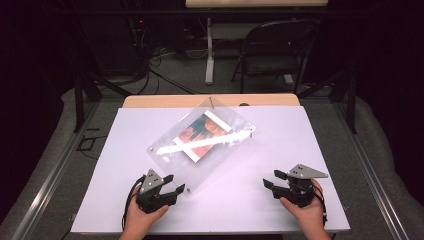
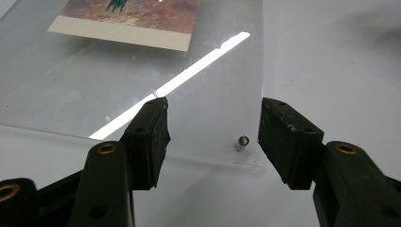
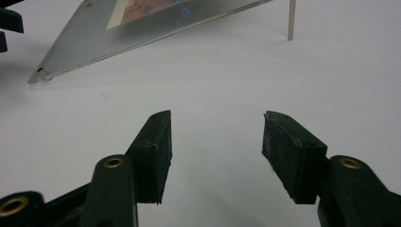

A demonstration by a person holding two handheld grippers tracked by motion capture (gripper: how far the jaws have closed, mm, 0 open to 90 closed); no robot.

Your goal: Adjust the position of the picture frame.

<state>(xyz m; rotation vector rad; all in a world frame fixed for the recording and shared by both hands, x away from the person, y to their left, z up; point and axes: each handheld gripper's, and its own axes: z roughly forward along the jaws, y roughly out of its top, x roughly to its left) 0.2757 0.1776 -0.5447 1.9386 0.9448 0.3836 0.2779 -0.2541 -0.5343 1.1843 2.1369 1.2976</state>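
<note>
A clear acrylic picture frame [image 1: 200, 145] lies slanted on the white table [image 1: 280, 150], raised on small metal pegs, with a colourful photo [image 1: 202, 134] sandwiched in its middle. My left gripper [image 1: 170, 184] is open at the frame's near corner; in the left gripper view its jaws stand either side of that corner [image 2: 246, 146] and its metal peg [image 2: 242, 142] without touching. My right gripper [image 1: 274, 180] is open over bare table at the front right, well apart from the frame [image 3: 142, 28]. A thin metal leg [image 3: 291, 21] of the frame shows in the right gripper view.
A wooden board edge [image 1: 210, 101] runs along the table's far side. Beyond it stand a folding chair [image 1: 272, 47] and a table leg [image 1: 209, 50] on grey floor with cables. Dark curtains close in both sides.
</note>
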